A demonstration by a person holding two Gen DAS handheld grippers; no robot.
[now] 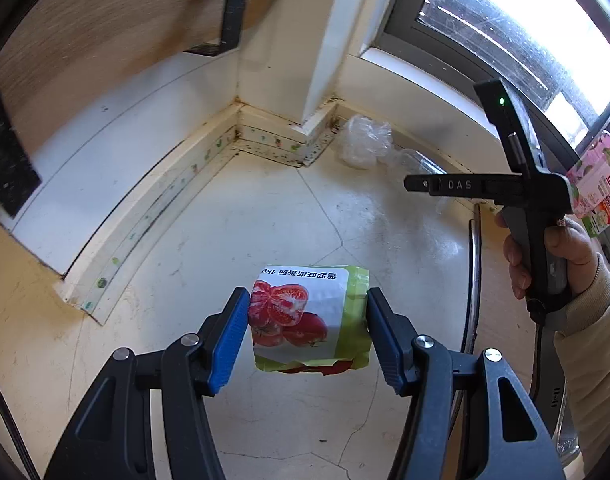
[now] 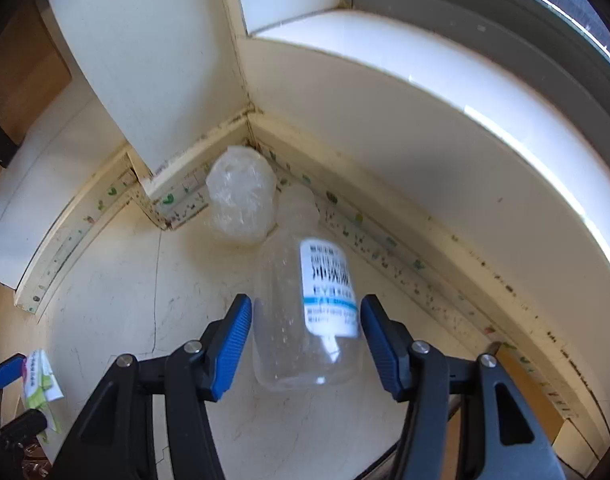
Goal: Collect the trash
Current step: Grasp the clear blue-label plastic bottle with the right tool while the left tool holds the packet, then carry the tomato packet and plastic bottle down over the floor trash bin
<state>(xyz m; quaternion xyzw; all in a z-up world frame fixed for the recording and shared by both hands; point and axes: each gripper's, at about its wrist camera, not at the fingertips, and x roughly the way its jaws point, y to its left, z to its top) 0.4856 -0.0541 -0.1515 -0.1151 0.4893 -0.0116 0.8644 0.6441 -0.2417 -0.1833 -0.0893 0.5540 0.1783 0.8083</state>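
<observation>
My left gripper [image 1: 308, 340] is shut on a green and white tomato packet [image 1: 309, 320], held above the cream floor. It also shows at the left edge of the right wrist view [image 2: 41, 380]. My right gripper [image 2: 305, 344] is shut on a clear plastic bottle [image 2: 305, 312] with a white and blue label, its cap end pointing at the wall corner. A crumpled clear plastic wrap [image 2: 241, 204] lies on the floor in the corner beyond the bottle, and shows in the left wrist view [image 1: 363, 142]. The right gripper's body and the hand holding it [image 1: 545, 248] are at the right of the left wrist view.
White walls with a stained skirting board [image 1: 265, 140] meet in a corner ahead. A window with a white sill [image 2: 465, 80] runs along the right. A pink and green packet [image 1: 597, 184] sits at the right edge. A wooden panel [image 1: 105, 20] is at the upper left.
</observation>
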